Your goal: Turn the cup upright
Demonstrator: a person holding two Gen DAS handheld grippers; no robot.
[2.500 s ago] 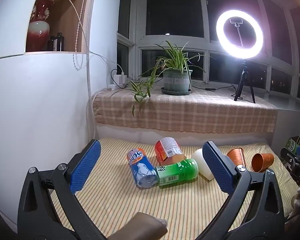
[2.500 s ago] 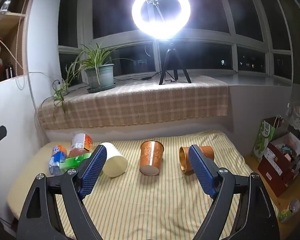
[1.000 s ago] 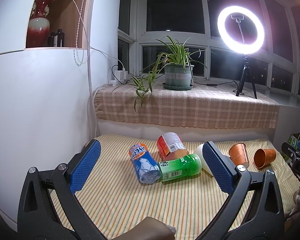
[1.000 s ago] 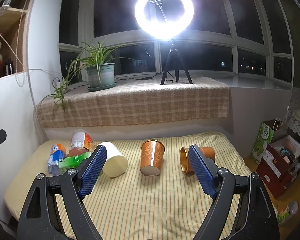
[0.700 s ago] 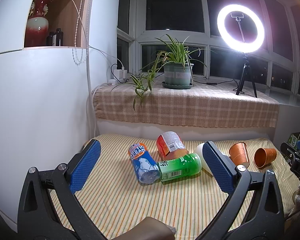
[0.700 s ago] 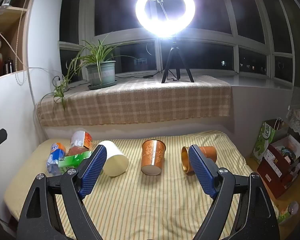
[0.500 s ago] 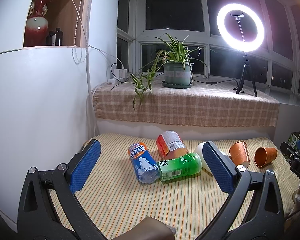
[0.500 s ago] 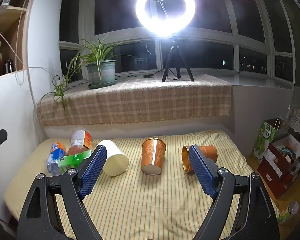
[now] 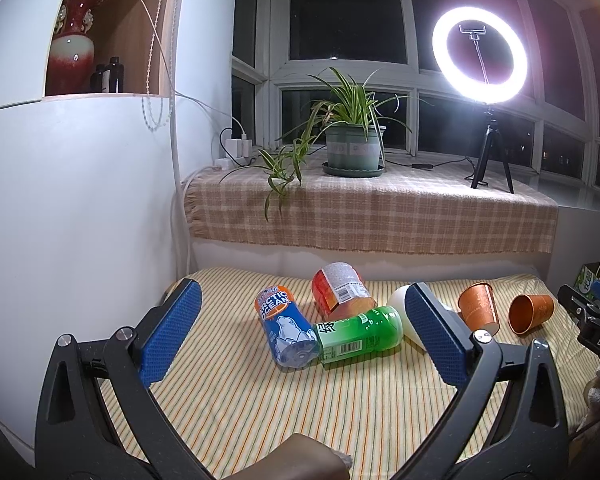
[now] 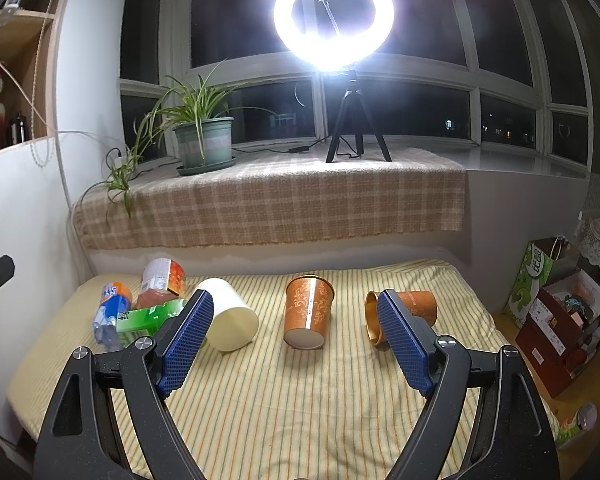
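An orange patterned cup (image 10: 309, 312) lies tipped on the striped table cloth, its base toward me; it also shows in the left wrist view (image 9: 478, 312). A second orange cup (image 10: 404, 310) lies on its side, mouth to the left, partly behind my right finger; it also shows in the left wrist view (image 9: 530, 314). A white cup (image 10: 230, 319) lies on its side. My right gripper (image 10: 294, 340) is open and empty, held above and short of the cups. My left gripper (image 9: 300, 328) is open and empty over the left part of the table.
A blue bottle (image 9: 286, 330), a green bottle (image 9: 358, 333) and a red-labelled jar (image 9: 342, 288) lie at the table's left. A checked ledge (image 10: 268, 200) with a potted plant (image 10: 204, 142) and ring light (image 10: 334, 20) runs behind. Bags and boxes (image 10: 556, 304) stand right of the table.
Both views have shifted only slightly; the cups and bottles lie where they were and both grippers stay open.
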